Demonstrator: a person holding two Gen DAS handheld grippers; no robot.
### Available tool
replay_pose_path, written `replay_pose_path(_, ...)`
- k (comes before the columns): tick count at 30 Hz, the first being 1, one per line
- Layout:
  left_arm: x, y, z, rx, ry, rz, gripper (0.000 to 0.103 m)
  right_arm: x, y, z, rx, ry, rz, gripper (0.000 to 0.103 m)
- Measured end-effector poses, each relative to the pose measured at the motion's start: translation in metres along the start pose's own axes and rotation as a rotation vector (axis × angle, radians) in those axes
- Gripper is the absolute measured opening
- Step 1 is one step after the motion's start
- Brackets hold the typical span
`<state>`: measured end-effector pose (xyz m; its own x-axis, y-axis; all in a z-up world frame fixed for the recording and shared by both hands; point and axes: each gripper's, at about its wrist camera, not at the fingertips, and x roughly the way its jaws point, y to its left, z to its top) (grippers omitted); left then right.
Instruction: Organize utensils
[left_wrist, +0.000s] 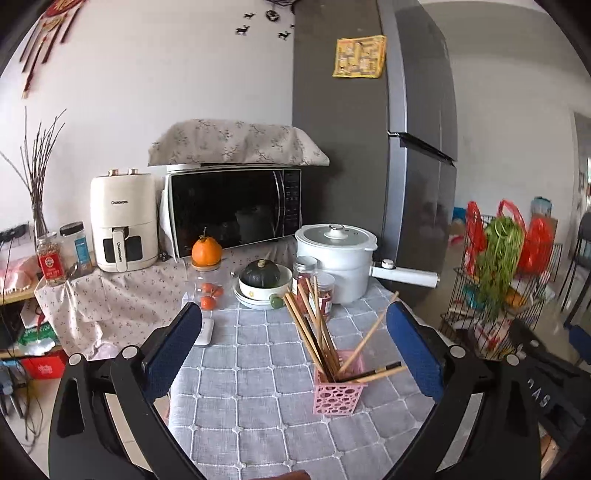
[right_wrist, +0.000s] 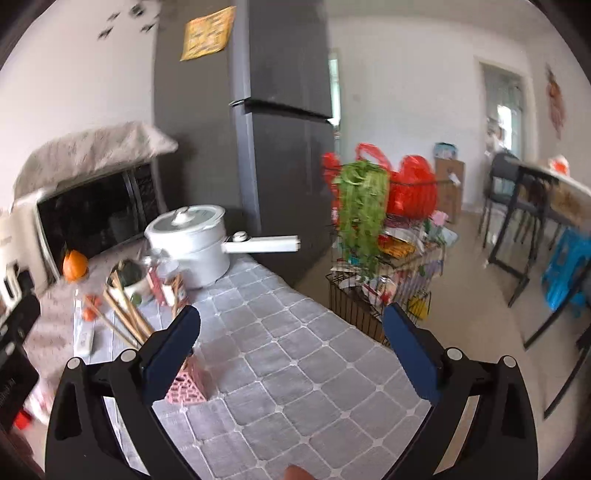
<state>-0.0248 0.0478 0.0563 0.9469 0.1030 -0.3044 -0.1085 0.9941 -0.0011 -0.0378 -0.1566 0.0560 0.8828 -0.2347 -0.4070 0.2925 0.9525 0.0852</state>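
Observation:
A pink perforated utensil holder (left_wrist: 338, 391) stands on the grey quilted tablecloth (left_wrist: 258, 369), with several wooden chopsticks (left_wrist: 314, 332) leaning out of it at different angles. My left gripper (left_wrist: 295, 325) hangs in front of the holder, jaws wide open, nothing between the blue pads. In the right wrist view the same holder (right_wrist: 186, 384) sits partly behind a left fingertip (right_wrist: 173, 347), its chopsticks (right_wrist: 125, 314) fanning up to the left. My right gripper (right_wrist: 291, 325) is open over bare cloth (right_wrist: 295, 369), to the right of the holder, holding nothing.
Behind the holder stand two spice jars (left_wrist: 314, 284), a bowl with a dark squash (left_wrist: 264, 280), a white lidded pot (left_wrist: 336, 254) whose handle sticks out right, a microwave (left_wrist: 232, 210) and a grey fridge (left_wrist: 369, 147). A wire rack (right_wrist: 380, 266) with greens stands past the table's right edge.

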Motion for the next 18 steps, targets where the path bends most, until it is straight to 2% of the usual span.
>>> replay_pose_path(4,0.005,-0.009,-0.008,0.013,0.022,-0.015,0.096,0.007,-0.001,0.001,-0.036,-0.002,-0.019,0.096)
replay_pose_path(18,0.017,-0.033,-0.013,0.036,0.052,-0.033,0.096,0.016,-0.014,-0.004,-0.015,0.031,-0.017,0.096)
